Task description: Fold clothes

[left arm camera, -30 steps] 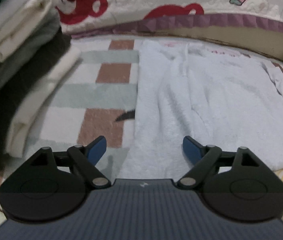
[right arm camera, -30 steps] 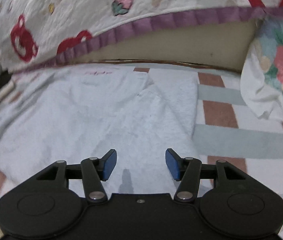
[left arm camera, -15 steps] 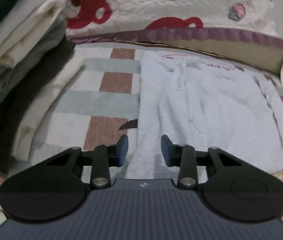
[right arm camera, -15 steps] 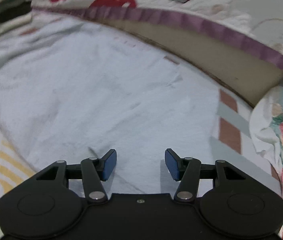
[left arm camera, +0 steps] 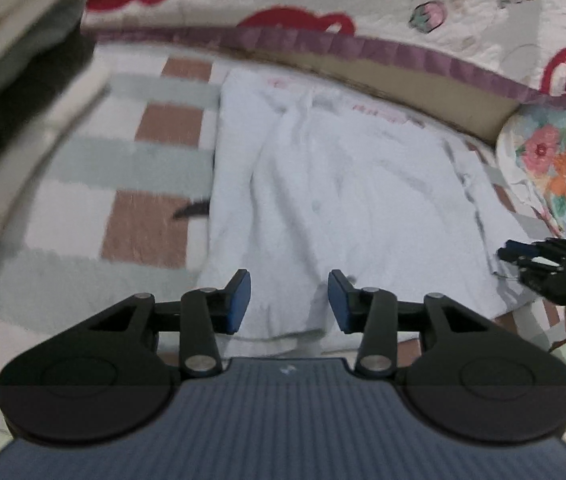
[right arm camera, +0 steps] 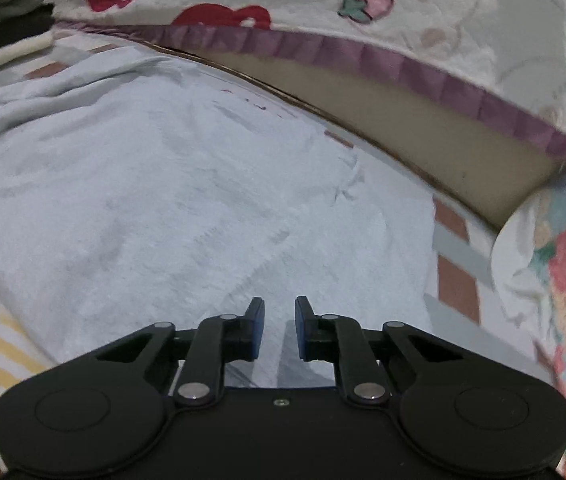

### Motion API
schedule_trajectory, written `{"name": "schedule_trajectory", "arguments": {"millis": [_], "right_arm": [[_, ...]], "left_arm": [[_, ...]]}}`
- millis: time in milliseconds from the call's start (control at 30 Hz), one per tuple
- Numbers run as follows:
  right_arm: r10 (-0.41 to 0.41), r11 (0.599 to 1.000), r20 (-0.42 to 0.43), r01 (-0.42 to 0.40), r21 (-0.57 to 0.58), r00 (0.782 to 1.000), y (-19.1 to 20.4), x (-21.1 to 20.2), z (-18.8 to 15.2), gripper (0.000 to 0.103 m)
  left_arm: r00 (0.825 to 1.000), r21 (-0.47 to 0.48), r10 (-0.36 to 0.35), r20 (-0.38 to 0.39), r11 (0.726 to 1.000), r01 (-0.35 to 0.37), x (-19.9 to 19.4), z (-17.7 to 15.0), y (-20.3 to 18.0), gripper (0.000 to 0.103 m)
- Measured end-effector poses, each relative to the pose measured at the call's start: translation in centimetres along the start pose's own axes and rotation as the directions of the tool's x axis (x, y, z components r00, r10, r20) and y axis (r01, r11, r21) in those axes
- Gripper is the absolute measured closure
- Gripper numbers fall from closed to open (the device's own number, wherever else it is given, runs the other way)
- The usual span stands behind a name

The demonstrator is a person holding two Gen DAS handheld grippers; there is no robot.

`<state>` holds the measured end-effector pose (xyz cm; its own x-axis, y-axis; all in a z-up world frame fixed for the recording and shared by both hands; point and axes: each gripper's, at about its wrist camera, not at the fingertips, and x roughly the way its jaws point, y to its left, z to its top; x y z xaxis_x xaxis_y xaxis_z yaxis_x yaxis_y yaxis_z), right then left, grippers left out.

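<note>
My left gripper [left arm camera: 289,300] sits low over the near hem of the pale blue garment [left arm camera: 347,200], its blue pads [left arm camera: 239,300] spread apart with a band of cloth showing between them and nothing pinched. My right gripper [right arm camera: 279,328] hovers over the same pale blue garment [right arm camera: 163,208] near its right side; those pads [right arm camera: 257,330] stand close together with a narrow gap left, and I see no fabric caught in it. From the left wrist view my right gripper [left arm camera: 523,254] shows at the garment's right edge, small and dark, and I cannot read its jaws from there.

The garment lies spread flat on a checked blanket [left arm camera: 135,160] of white, grey-green and brown squares, its near hem toward me and its far end reaching the blanket's back edge. Faint pink lettering [left arm camera: 387,114] runs across the far part of the cloth, too blurred to read.

To the left, on the blanket's left side, a stack of folded clothes [left arm camera: 15,92] rises in cream, grey and black layers. At the right edge lies a floral cloth [right arm camera: 563,264] with pink and orange blooms. Beyond the garment, a quilt [right arm camera: 363,8] printed with red bears and strawberries hangs down, trimmed with a purple border [right arm camera: 363,56]; coloured letters at its upper right are unreadable.
</note>
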<state>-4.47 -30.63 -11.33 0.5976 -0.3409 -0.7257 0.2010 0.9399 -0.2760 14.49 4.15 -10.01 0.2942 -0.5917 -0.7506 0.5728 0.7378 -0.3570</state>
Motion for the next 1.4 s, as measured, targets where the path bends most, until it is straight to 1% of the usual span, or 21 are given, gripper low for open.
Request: {"name": "schedule_trajectory", "arguments": {"millis": [100, 167, 233, 333, 367, 433, 500, 533, 567, 600, 633, 700, 800, 867, 900, 967, 1000, 1167, 1300, 1333, 1400], "right_arm": [[0.031, 0.997, 0.005, -0.031, 0.067, 1.0, -0.9, -0.3, 0.4, 0.087], [0.048, 0.994, 0.011, -0.049, 0.097, 0.999, -1.2, -0.5, 0.6, 0.085], [0.081, 0.989, 0.012, -0.082, 0.124, 0.997, -1.3, -0.4, 0.8, 0.078], [0.211, 0.971, -0.015, -0.208, 0.117, 0.977, -0.7, -0.3, 1.0, 0.068], [0.22, 0.973, -0.025, -0.217, 0.082, 0.975, 0.0, -0.4, 0.9, 0.066], [0.193, 0.981, -0.042, -0.193, 0.008, 0.98, 1.4, -0.4, 0.9, 0.059], [0.127, 0.991, -0.064, -0.13, -0.046, 0.99, 2.1, 0.3, 0.5, 0.053], [0.096, 0.994, -0.062, -0.099, -0.052, 0.993, 2.1, 0.7, 0.4, 0.036], [0.065, 0.997, -0.049, -0.067, -0.036, 0.997, 1.8, 0.9, 0.3, 0.03], [0.033, 0.999, -0.048, -0.033, -0.006, 0.998, 1.4, 1.0, 0.4, 0.024], [0.0, 1.0, -0.05, 0.001, 0.026, 0.999, 0.8, 1.1, 0.5, 0.022], [0.005, 0.995, -0.059, 0.001, 0.105, 0.998, -0.2, 1.4, 0.4, 0.022], [0.043, 0.991, -0.073, -0.034, 0.129, 0.996, -0.5, 1.6, -0.1, 0.027], [0.079, 0.989, -0.055, -0.072, 0.129, 0.995, -0.3, 1.3, -0.5, 0.043], [0.1, 0.986, -0.051, -0.092, 0.142, 0.994, -0.5, 1.3, -0.5, 0.053], [0.123, 0.982, -0.039, -0.116, 0.15, 0.992, -0.5, 1.4, -0.4, 0.083], [0.107, 0.984, -0.034, -0.101, 0.144, 0.994, -0.6, 1.4, -0.2, 0.096], [0.017, 0.988, 0.002, -0.017, 0.154, 1.0, -2.4, 1.2, 0.9, 0.097], [-0.074, 0.991, 0.026, 0.07, 0.116, 0.997, -4.2, 0.9, 1.6, 0.097], [-0.099, 0.99, 0.023, 0.097, 0.099, 0.995, -5.0, 1.1, 2.2, 0.097], [-0.15, 0.986, 0.015, 0.149, 0.07, 0.989, -6.9, 1.7, 3.3, 0.098]], "left_arm": [[0.999, -0.075, -0.049, -0.012, 0.996, 0.048, 1.5, -0.3, 0.8, 0.058], [0.996, -0.123, -0.085, -0.017, 0.989, 0.083, 2.3, -0.5, 1.2, 0.045], [0.995, -0.137, -0.099, -0.021, 0.986, 0.095, 2.8, -0.6, 1.2, 0.039], [0.998, -0.121, -0.062, -0.026, 0.991, 0.058, 2.8, -0.6, 1.0, 0.039], [0.999, -0.113, -0.039, -0.03, 0.993, 0.036, 2.9, -0.6, 0.9, 0.04], [0.999, -0.059, 0.018, -0.03, 0.998, -0.02, 3.0, -0.7, 0.1, 0.044], [0.997, 0.006, 0.068, -0.024, 0.998, -0.068, 3.3, -0.7, -0.8, 0.058], [0.996, 0.038, 0.088, -0.017, 0.995, -0.088, 3.4, -0.7, -1.2, 0.075], [0.995, 0.048, 0.098, -0.008, 0.994, -0.098, 3.4, -0.6, -1.3, 0.085], [0.994, 0.052, 0.107, 0.001, 0.993, -0.106, 3.4, -0.6, -1.3, 0.087], [0.993, 0.049, 0.116, 0.012, 0.992, -0.116, 3.4, -0.4, -1.1, 0.091], [0.985, 0.061, 0.167, 0.039, 0.984, -0.169, 3.1, -0.1, -1.0, 0.096], [0.951, 0.122, 0.288, 0.117, 0.946, -0.301, 2.1, 0.3, -1.0, 0.097], [0.918, 0.127, 0.36, 0.167, 0.916, -0.382, 1.3, 0.8, -0.6, 0.097], [0.921, 0.099, 0.351, 0.169, 0.924, -0.37, 0.8, 1.1, 0.0, 0.097], [0.934, 0.032, 0.316, 0.166, 0.945, -0.325, -0.4, 1.6, 1.4, 0.097], [0.942, 0.0, 0.294, 0.163, 0.955, -0.298, -0.8, 1.6, 1.9, 0.097], [0.977, -0.106, 0.168, 0.13, 0.982, -0.154, -1.2, 1.0, 3.4, 0.094], [0.976, -0.035, 0.195, 0.1, 0.981, -0.192, 0.9, 0.7, 2.5, 0.094], [0.962, 0.023, 0.253, 0.101, 0.966, -0.256, 1.7, 0.8, 2.0, 0.096], [0.921, 0.148, 0.371, 0.122, 0.91, -0.386, 3.1, 1.4, 1.2, 0.098]]}}
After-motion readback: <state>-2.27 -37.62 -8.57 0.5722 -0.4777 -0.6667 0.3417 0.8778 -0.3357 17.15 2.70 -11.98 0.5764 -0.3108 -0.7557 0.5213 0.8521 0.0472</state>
